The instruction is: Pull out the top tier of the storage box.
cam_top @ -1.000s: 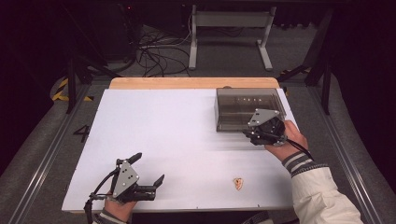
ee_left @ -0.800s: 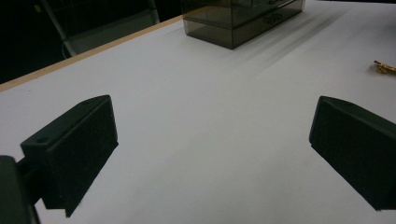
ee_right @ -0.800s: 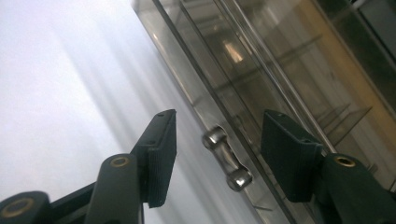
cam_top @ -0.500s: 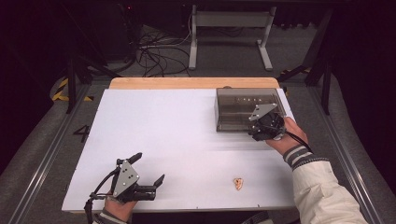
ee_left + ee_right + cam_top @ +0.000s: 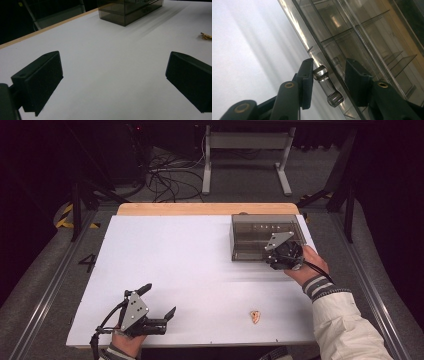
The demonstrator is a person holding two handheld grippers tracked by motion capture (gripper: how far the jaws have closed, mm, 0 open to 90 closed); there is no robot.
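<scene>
At the near left corner of the white table (image 5: 200,260), the person's left hand (image 5: 125,342) is coming in low over the front edge, holding the left gripper (image 5: 159,306) nearly level and aimed forward and to the right. Its jaws are standing wide apart with nothing between them; in the left gripper view they are framing bare white surface. A broad stretch of open tabletop is lying ahead of it, running to the wooden strip (image 5: 205,209) along the far edge.

Farther right, near the front edge, a small gold-coloured object (image 5: 255,316) is lying alone, well apart from both grippers; what it is cannot be told.

At the far right, a smoky clear drawer box (image 5: 255,234) is sitting close to the table's right edge. The right hand (image 5: 307,267), its striped cuff and pale sleeve (image 5: 345,325) reaching in from the lower right, is holding the right gripper (image 5: 277,259) against the box's near face. In the right gripper view its jaws are parted around a clear handle (image 5: 325,85) on the box front, one jaw touching the handle's end, the other standing just clear.
</scene>
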